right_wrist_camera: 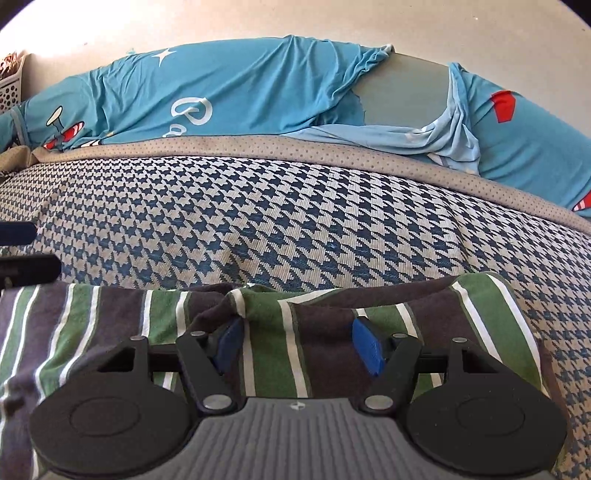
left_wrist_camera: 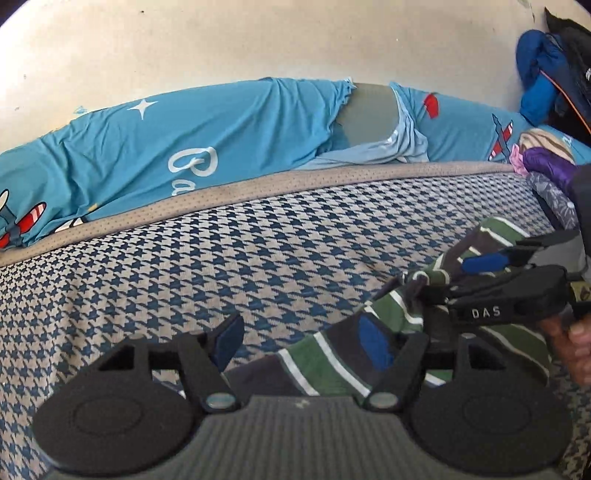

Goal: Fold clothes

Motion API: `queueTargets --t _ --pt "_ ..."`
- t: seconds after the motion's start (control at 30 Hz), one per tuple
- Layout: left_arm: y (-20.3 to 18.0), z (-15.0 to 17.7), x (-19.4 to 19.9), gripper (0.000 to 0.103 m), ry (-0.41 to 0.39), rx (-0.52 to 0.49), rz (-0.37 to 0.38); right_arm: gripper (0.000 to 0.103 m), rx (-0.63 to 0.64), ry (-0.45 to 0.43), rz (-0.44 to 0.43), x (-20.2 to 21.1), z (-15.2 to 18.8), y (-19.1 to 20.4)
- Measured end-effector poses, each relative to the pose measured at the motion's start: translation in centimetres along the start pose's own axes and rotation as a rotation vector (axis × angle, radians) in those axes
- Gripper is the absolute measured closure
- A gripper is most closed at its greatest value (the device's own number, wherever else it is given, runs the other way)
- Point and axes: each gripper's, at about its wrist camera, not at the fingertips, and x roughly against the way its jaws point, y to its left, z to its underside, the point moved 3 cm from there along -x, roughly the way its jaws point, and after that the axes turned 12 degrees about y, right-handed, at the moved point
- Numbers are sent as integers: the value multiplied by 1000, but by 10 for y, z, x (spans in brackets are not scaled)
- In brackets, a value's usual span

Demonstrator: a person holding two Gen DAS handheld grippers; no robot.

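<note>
Left gripper [left_wrist_camera: 301,345]: fingers spread, pinching nothing, striped garment's edge just beyond its right pad. Right gripper [right_wrist_camera: 297,343]: fingers spread wide over the striped garment [right_wrist_camera: 280,332], cloth bunched between the pads, not pinched. Garment lies flat on the houndstooth cover [right_wrist_camera: 277,229], nearest edge of the bed. Past it a beige dotted band [right_wrist_camera: 221,146], then a blue printed sheet [right_wrist_camera: 240,92] rumpled against the wall [right_wrist_camera: 295,18]. Far right in the left view: clothes pile [left_wrist_camera: 546,85]. Far left in the right view: white basket [right_wrist_camera: 11,88].

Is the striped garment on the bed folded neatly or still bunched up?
Bunched. The striped garment lies crumpled on the houndstooth cover, with a raised wrinkle along its far edge.
</note>
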Motion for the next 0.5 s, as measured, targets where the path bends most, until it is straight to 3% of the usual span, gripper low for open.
queueTargets --t 0.4,0.5 --pt "1 -2 -44 30 57 18 -76 31 14 -10 11 -12 -6 -2" --pt "10 -1 -48 18 58 33 -94 28 16 -10 8 -13 -7 -5"
